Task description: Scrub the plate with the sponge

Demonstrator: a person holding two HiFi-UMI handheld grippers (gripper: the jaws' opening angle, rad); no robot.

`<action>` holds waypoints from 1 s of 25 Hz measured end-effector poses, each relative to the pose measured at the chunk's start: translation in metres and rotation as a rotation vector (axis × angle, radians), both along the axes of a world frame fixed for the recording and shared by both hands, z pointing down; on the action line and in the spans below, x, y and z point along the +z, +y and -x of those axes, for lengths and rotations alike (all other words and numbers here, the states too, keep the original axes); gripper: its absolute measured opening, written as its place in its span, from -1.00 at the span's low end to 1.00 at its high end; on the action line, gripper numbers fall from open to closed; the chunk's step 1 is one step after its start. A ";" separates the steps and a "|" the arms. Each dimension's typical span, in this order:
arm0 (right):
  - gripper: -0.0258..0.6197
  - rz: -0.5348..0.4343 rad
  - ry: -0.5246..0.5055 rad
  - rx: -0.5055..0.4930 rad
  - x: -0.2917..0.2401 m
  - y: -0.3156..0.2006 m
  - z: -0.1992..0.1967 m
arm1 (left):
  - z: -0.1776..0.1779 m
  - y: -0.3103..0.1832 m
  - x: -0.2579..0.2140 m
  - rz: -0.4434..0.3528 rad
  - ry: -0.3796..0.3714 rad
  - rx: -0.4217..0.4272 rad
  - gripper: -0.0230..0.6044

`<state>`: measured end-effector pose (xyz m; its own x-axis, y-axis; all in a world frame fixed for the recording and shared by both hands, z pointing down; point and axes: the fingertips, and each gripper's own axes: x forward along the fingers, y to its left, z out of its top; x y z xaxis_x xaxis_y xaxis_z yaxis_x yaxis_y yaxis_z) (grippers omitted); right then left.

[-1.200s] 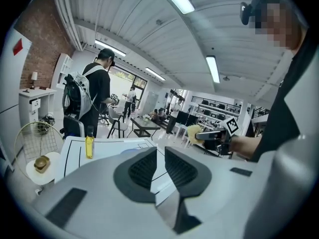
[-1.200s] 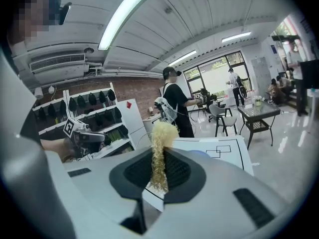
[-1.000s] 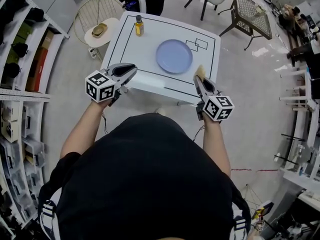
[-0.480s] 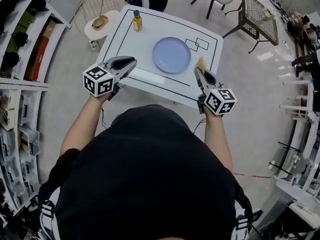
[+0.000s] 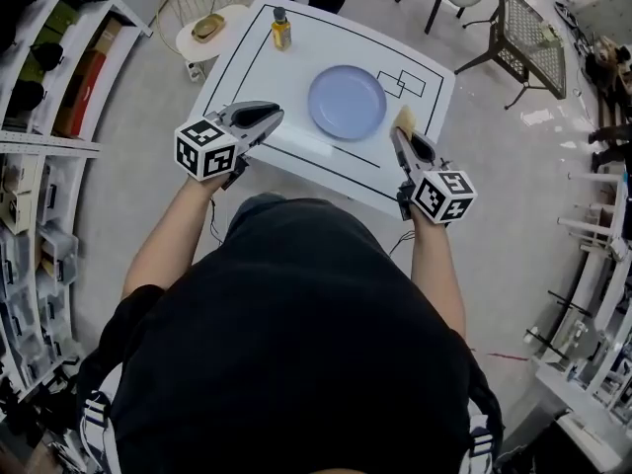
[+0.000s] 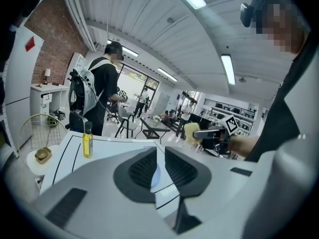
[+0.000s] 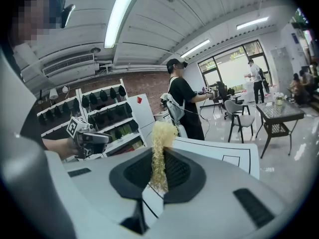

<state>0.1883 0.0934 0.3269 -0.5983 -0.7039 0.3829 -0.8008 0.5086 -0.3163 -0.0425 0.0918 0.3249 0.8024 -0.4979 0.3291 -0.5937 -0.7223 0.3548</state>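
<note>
right gripper point(image 5: 405, 142): clamped on sponge point(image 5: 402, 118), scrub end sticking out ahead, ready to wipe | left gripper point(image 5: 267, 118): jaws a slim gap apart, empty, probably free to steady plate point(image 5: 347, 103) | plate: flat on table point(image 5: 255, 72), ahead between the 2 grippers, neither touching it

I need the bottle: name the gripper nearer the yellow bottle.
Left. The left gripper is at the near edge of the table, in line with the yellow bottle; the right gripper is past the plate.
</note>
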 end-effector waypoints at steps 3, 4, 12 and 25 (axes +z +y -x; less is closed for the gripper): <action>-0.81 0.003 -0.001 -0.003 0.002 0.000 0.000 | 0.000 0.001 0.004 0.010 0.000 -0.005 -0.75; -0.81 0.006 -0.002 -0.003 0.003 0.001 0.000 | -0.001 0.001 0.005 0.013 -0.002 -0.003 -0.75; -0.81 0.023 -0.001 0.007 0.011 -0.006 -0.002 | -0.010 -0.009 0.014 0.035 -0.009 0.030 -0.75; -0.81 0.073 0.018 -0.002 0.036 -0.048 0.009 | -0.004 -0.054 0.041 0.085 -0.010 0.046 -0.75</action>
